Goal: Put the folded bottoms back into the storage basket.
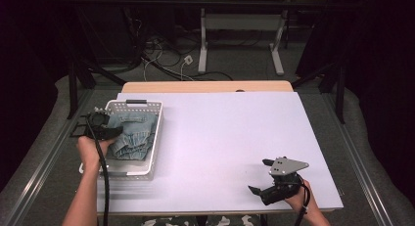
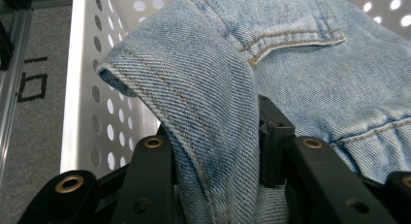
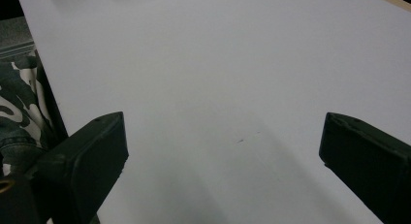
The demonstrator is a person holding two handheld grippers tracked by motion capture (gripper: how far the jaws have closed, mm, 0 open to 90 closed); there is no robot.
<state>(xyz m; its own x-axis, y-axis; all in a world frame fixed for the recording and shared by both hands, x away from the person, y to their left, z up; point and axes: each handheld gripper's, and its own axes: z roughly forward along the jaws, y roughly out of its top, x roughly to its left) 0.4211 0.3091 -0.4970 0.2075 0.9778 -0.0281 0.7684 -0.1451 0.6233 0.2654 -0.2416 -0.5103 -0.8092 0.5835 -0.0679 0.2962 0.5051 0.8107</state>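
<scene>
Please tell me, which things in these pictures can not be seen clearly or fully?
- Denim garment: high view, its kind; it lies crumpled in the white basket.
- Left gripper: left gripper view, pad contact; a denim fold covers it.
- Basket floor: high view, denim covers it.
- Right gripper: right gripper view, jaws wide apart, bases cut off by the bottom edge.

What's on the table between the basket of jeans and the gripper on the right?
Nothing: the high view shows bare white table between the basket and the right gripper.

Faded blue denim cloth [image 2: 213,88] lies in a perforated white plastic basket [image 2: 92,64].
</scene>
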